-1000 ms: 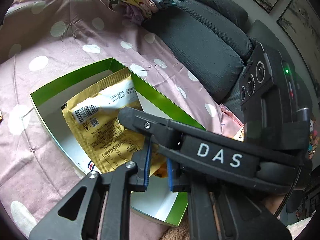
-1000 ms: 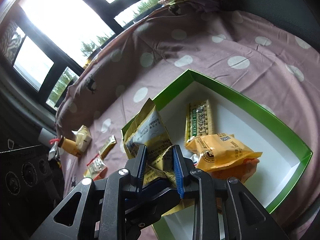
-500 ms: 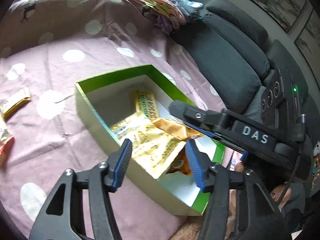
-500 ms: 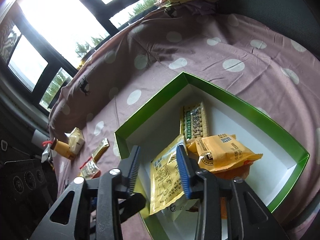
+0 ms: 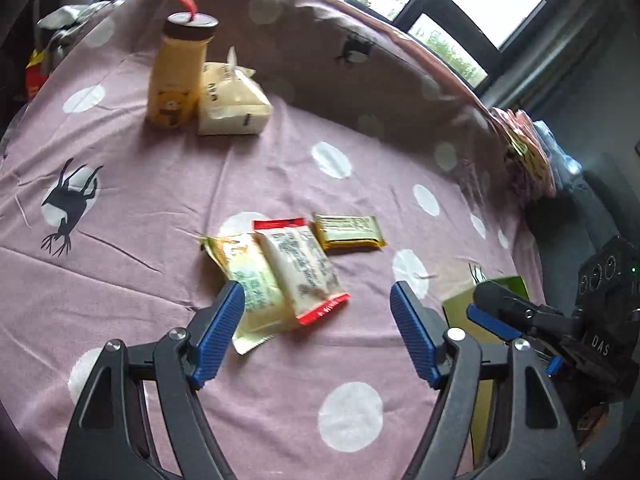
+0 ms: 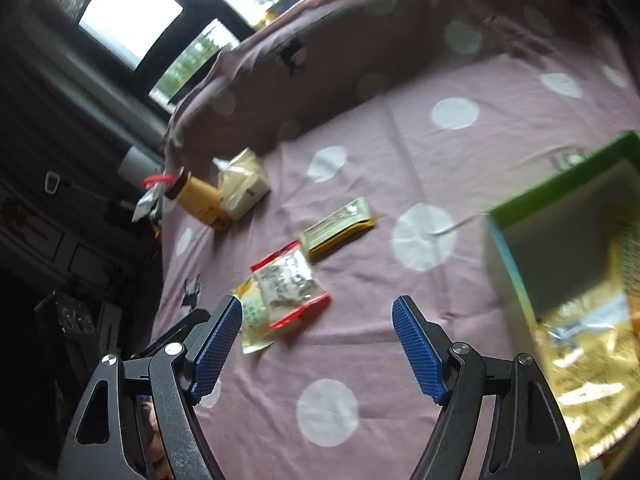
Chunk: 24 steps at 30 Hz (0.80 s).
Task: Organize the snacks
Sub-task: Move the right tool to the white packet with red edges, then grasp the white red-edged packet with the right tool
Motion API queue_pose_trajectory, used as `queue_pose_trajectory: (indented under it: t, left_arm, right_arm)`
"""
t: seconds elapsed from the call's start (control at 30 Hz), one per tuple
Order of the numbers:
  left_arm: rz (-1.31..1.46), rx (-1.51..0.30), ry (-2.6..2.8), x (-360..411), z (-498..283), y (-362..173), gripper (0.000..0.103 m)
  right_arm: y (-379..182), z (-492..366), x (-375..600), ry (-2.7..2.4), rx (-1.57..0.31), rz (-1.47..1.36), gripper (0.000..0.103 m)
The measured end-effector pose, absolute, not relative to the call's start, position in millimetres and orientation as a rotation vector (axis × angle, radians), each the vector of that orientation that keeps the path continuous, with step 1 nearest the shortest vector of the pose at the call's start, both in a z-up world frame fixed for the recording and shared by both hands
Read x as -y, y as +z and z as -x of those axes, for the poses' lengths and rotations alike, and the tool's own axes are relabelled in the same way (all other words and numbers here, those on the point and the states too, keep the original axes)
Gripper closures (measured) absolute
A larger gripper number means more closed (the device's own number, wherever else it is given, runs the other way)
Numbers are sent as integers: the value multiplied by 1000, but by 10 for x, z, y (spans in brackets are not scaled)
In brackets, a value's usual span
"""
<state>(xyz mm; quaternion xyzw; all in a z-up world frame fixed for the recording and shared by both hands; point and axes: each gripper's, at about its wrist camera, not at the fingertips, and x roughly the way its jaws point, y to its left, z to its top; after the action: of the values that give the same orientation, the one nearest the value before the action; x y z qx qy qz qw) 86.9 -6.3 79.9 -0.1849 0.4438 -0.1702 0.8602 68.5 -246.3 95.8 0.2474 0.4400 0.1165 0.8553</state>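
Broadly, a mauve spotted cloth (image 5: 280,168) covers the whole surface, with a black deer print (image 5: 68,204) at its left. At the right edge sits the green box (image 6: 560,200), white inside, with a gold snack bag (image 6: 588,344) lying in its near part. Far left on the cloth, a yellow bottle (image 5: 176,76) with a dark cap and red loop stands upright, touching a cream wrapped block (image 5: 232,100) on its right. Near the middle lie three loose snacks: a red-edged white packet (image 5: 304,272) overlapping a pale yellow packet (image 5: 248,284) on its left, and a small gold bar (image 5: 348,232) just beyond them to the right. The left gripper (image 5: 318,332) hangs above the cloth with its blue pads (image 5: 218,336) spread wide and nothing between them. The right gripper (image 6: 318,344) is likewise wide apart and empty, between the packets and the box.
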Motion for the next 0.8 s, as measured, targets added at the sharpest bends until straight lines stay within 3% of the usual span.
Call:
queue_pose_trajectory:
  t: [0.1,0.33,0.6,0.67,0.8]
  left_arm:
    - [410,-973,-332,34,-1034,657,40]
    - [377,-1047,-300,98,-1320,387,54]
    - [358,-1048,-356,184,-1361,330,79]
    - [320,-1042,-339,227,-1345,317,81]
    - [291,-1027,-343,237,-1310,326,81]
  right_arm:
    - [768,-1067,2141,292,-993,-456,25]
    - [275,-1618,1967,353,-1085,-526,26]
    - [72,-1743,1814,385,-1120,-486,52]
    - [37,-1745,1796,404,-1137,-500,63]
    - [13,-1741,1828,412,-1142,-538,63]
